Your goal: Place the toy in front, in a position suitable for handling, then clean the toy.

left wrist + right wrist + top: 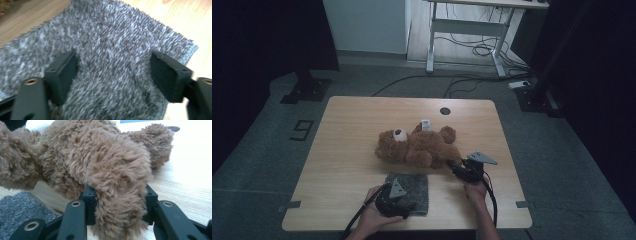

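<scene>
So there's exactly one teddy bear point(419, 147) on the table point(347, 130), brown and shaggy, lying flat on its back a bit right of the middle, head pointing left and legs to the right. One white tag point(426, 124) sticks out on its far side. Near the bear, right at the near edge of the table, sits one grey fuzzy cloth point(414, 187), spread flat, just beside the bear's near arm.

Two grippers in play, one per hand. The right gripper point(458, 165) comes in from the near right and has its two jaws squeezed onto one of the bear's legs. In the right gripper view you can see the leg point(120, 202) bulging between the black pads, fur spilling out over both of them, so that's a real grip. The grey cloth point(21, 207) peeks in at the lower left of that view too.

The left gripper point(399, 202) sits on top of the cloth's near left part. In the left gripper view its jaws stand wide apart, both pads point(63, 75) pressed down into the grey pile point(112, 62), nothing pinched between them, just cloth lying under the gap.

One round hole point(444, 111) shows in the tabletop at the far side. Beyond the table there's one white desk frame point(467, 30) with a tangle of cables point(472, 50) on the floor.
</scene>
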Motion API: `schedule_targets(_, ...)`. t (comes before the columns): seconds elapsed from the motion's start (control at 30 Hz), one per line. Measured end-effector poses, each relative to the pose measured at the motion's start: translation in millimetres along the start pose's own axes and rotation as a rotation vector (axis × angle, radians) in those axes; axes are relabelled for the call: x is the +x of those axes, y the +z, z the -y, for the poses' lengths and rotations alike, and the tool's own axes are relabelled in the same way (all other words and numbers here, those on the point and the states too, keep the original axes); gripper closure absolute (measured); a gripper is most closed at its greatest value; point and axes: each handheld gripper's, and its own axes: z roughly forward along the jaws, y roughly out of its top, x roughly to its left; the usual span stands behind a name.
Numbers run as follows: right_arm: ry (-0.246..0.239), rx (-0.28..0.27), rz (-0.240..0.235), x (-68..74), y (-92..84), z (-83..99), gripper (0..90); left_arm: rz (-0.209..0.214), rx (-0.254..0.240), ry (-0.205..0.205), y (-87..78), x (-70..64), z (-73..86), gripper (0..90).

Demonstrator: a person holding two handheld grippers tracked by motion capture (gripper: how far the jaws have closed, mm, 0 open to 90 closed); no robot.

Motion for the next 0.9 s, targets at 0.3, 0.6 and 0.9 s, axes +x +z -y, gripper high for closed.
schedule_targets(0.3, 0.003, -0.001, 0.002, 1.4, -0.6, 1.5, 59.7, -0.016, -0.047, -0.023, -6.5, 15.1, 6.4, 70.3)
schedule_targets(0.6, 0.004, 0.005, -0.013, 0.2, -3.9, 2.7, 59.5, 0.023, -0.11, -0.082, -25.9, 28.0, 6.6, 76.7)
schedule_targets(0.9, 0.003, 0.004, -0.013, 0.5, -3.8, 3.0, 59.3, 0.064, -0.252, -0.12, -71.2, 46.3, 1.4, 76.6)
